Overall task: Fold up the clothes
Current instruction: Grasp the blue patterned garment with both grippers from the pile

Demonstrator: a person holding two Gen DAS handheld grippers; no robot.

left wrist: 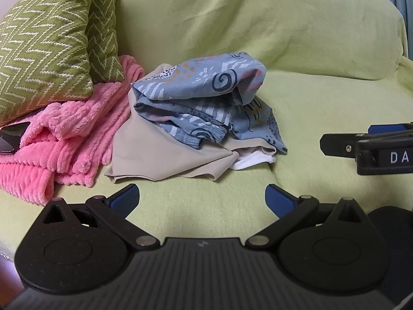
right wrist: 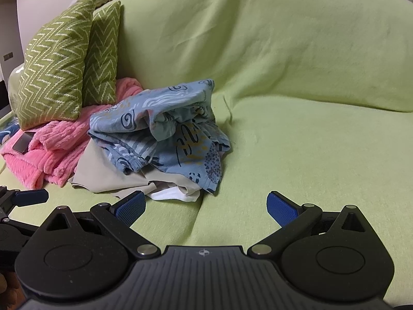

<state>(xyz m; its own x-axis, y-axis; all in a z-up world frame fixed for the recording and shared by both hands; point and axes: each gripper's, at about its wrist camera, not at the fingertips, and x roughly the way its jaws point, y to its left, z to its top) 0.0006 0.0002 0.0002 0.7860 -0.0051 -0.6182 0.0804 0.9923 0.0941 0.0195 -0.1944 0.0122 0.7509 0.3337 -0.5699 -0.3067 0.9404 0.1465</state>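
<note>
A crumpled blue patterned garment tops a small pile on the green sofa seat. Under it lie a beige cloth and a white piece. My left gripper hovers open just in front of the pile, nothing between its blue pads. My right gripper is open too, a little to the right of the pile and short of it. The right gripper shows from the side at the right edge of the left wrist view, the left one at the left edge of the right wrist view.
A pink fleece blanket lies left of the pile, with a dark phone on it. Two green zigzag cushions lean against the sofa back. Open seat stretches to the right.
</note>
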